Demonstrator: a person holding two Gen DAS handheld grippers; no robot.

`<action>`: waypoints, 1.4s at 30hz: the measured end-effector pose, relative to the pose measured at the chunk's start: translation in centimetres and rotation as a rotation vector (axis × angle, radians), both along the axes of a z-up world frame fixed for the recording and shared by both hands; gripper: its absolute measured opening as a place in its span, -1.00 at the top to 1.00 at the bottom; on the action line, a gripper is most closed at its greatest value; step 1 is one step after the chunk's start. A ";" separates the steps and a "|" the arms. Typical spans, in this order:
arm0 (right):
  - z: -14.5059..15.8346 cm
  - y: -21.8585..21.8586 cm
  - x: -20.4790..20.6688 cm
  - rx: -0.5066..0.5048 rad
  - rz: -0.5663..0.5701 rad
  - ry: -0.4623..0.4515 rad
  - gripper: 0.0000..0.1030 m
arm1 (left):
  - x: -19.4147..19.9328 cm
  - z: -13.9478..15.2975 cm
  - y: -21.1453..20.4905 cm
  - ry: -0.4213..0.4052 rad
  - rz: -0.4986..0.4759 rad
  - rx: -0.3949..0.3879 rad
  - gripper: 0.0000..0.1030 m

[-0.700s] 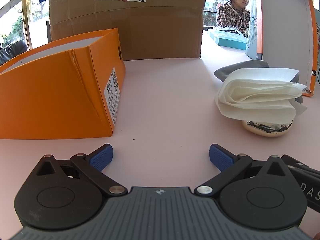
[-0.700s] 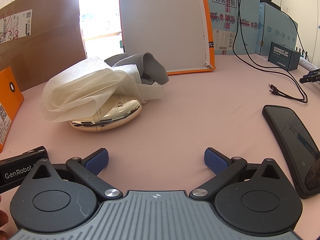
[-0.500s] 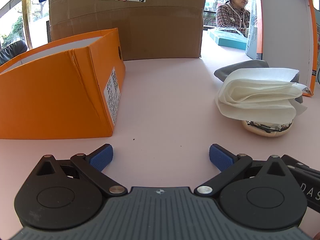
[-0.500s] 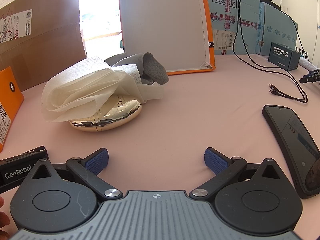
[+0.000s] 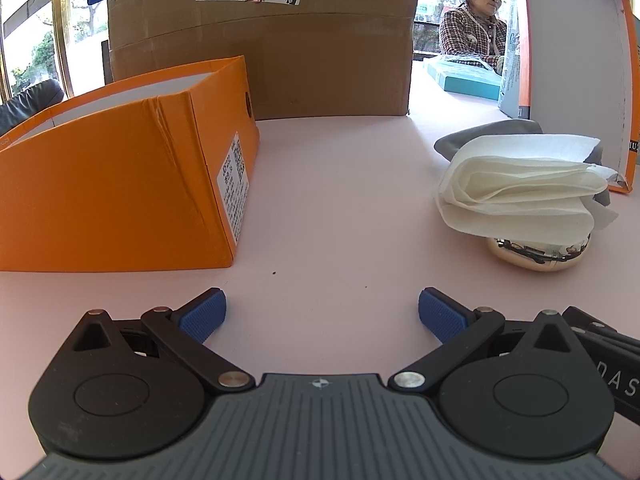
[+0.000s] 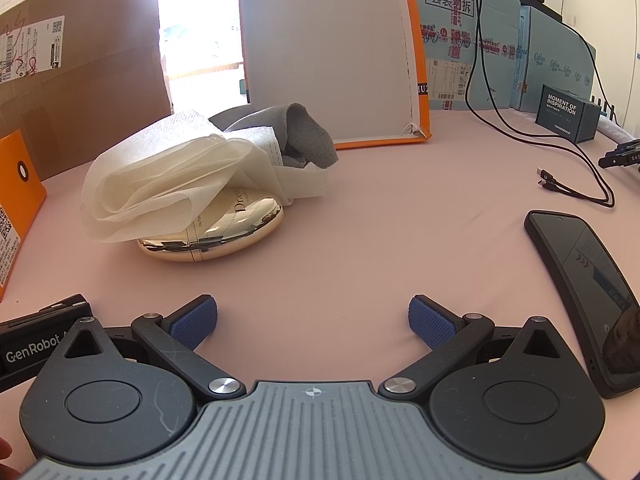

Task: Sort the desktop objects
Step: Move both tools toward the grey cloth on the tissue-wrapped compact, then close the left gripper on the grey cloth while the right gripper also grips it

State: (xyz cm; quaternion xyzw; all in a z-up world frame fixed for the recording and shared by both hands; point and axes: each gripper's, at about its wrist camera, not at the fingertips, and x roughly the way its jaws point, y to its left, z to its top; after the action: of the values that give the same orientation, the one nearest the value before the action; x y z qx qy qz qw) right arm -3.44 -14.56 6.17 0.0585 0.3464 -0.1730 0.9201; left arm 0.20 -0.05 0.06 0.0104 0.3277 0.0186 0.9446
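A shiny gold compact case [image 6: 216,232] [image 5: 536,254] lies on the pink table under a stack of white tissue paper [image 6: 160,184] [image 5: 516,192], with a grey cloth [image 6: 304,136] [image 5: 480,140] behind it. An open orange shoebox [image 5: 120,184] stands at the left. A black phone [image 6: 588,292] lies at the right. My left gripper [image 5: 322,314] is open and empty near the table's front, the box to its left and the pile to its right. My right gripper [image 6: 312,320] is open and empty, short of the compact.
A large cardboard box [image 5: 280,40] stands at the back. The orange box lid [image 6: 332,52] leans upright behind the cloth. Black cables [image 6: 560,168], a small dark box [image 6: 568,118] and blue cartons [image 6: 480,28] sit at the right. A person [image 5: 476,28] sits beyond the table.
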 end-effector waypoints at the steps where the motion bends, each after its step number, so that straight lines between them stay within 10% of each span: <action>1: 0.0 0.0 0.0 0.000 0.000 0.000 -1.00 | 0.1 0.0 0.0 0.000 0.000 0.000 -1.00; 18: 0.2 -0.6 -0.3 0.021 0.000 -0.012 -1.00 | 0.1 0.0 0.1 -0.005 -0.011 -0.011 -1.00; 29: 3.4 -9.5 -2.2 0.570 0.154 -0.264 -1.00 | -3.7 4.4 0.1 -0.208 -0.351 -0.086 -1.00; 33: 6.2 -11.4 1.1 0.666 0.247 -0.318 -1.00 | -1.4 7.5 -1.8 -0.240 -0.415 -0.067 -1.00; 38: 10.0 -11.7 7.3 0.549 0.307 -0.278 -1.00 | 3.9 9.9 -3.9 -0.234 -0.405 -0.063 -1.00; 42: 8.2 -12.6 10.2 0.574 0.308 -0.224 -1.00 | 9.9 9.3 -4.5 -0.129 -0.376 -0.152 -1.00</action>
State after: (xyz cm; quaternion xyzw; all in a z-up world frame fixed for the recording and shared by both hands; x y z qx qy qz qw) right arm 6.71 -27.14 14.35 0.2806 0.2824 0.0802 0.9138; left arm 10.13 -4.57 9.33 -0.0012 0.2592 -0.1821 0.9485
